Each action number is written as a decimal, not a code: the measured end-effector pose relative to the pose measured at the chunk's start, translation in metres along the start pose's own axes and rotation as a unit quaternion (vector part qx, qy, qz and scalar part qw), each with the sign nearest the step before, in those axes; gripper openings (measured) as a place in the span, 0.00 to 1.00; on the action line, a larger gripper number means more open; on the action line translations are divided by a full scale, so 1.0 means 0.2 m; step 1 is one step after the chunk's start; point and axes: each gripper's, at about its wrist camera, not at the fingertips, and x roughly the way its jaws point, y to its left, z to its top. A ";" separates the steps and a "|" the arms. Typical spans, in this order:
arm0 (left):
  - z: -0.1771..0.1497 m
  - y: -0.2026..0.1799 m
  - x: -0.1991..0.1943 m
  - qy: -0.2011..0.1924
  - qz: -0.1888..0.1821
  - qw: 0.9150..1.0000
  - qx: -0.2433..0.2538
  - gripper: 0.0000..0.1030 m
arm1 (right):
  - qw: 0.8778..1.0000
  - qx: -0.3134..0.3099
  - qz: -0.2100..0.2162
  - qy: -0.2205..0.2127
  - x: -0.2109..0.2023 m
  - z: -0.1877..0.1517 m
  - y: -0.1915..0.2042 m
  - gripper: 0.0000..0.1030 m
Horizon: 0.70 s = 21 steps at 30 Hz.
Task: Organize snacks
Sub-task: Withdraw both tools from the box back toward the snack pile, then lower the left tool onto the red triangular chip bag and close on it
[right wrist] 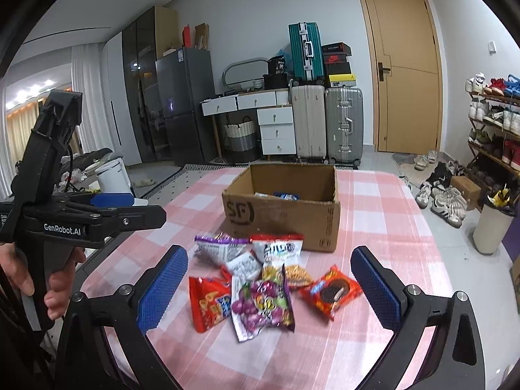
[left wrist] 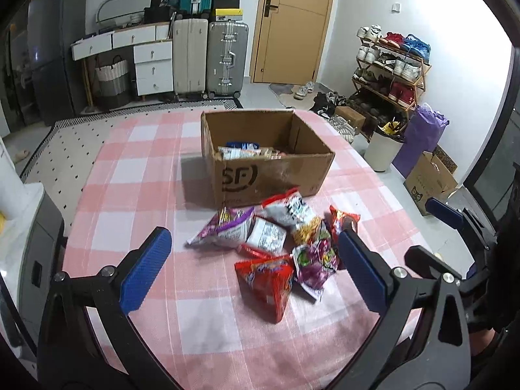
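From the left wrist camera we look down over the left gripper (left wrist: 253,266), its blue pads spread wide with nothing between them but air. Below and just beyond lies the heap of snack packets (left wrist: 279,243) on the pink checked tablecloth (left wrist: 136,195), touching and overlapping one another. The nearest is a red triangular packet (left wrist: 269,281); a purple-and-white packet (left wrist: 224,229) sits at the heap's left. The cardboard box (left wrist: 260,175) stands just beyond the heap and already holds a few packets. At the right edge we see the right gripper (left wrist: 455,224), also empty.

We judge we are between packets: some are boxed, several remain, and neither gripper has one. The next move calls for lowering one gripper over a single packet and closing on it alone, without dragging its neighbours.

From the right wrist camera the right gripper (right wrist: 269,284) is likewise fully spread and empty, tilted gently down over the heap. A red cookie packet (right wrist: 331,291) lies at the right, slightly apart, a grape-printed packet (right wrist: 263,305) nearest us. The left gripper shows at far left, gripped by a hand (right wrist: 48,276).
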 end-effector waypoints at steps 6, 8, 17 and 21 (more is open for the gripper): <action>-0.16 0.06 0.16 0.043 -0.019 0.999 -0.020 0.99 | 1.000 0.009 -0.001 0.010 -0.01 -0.08 0.00 0.99; -0.21 0.08 0.22 0.057 -0.022 0.998 -0.026 0.99 | 1.000 0.008 -0.011 0.024 0.02 -0.10 0.00 0.99; -0.32 0.07 0.44 0.092 -0.026 0.995 -0.027 0.99 | 0.998 0.019 -0.009 0.052 0.12 -0.19 -0.05 0.99; -0.36 0.08 0.55 0.109 -0.016 0.993 -0.031 0.97 | 0.997 0.026 -0.012 0.068 0.18 -0.22 -0.07 0.99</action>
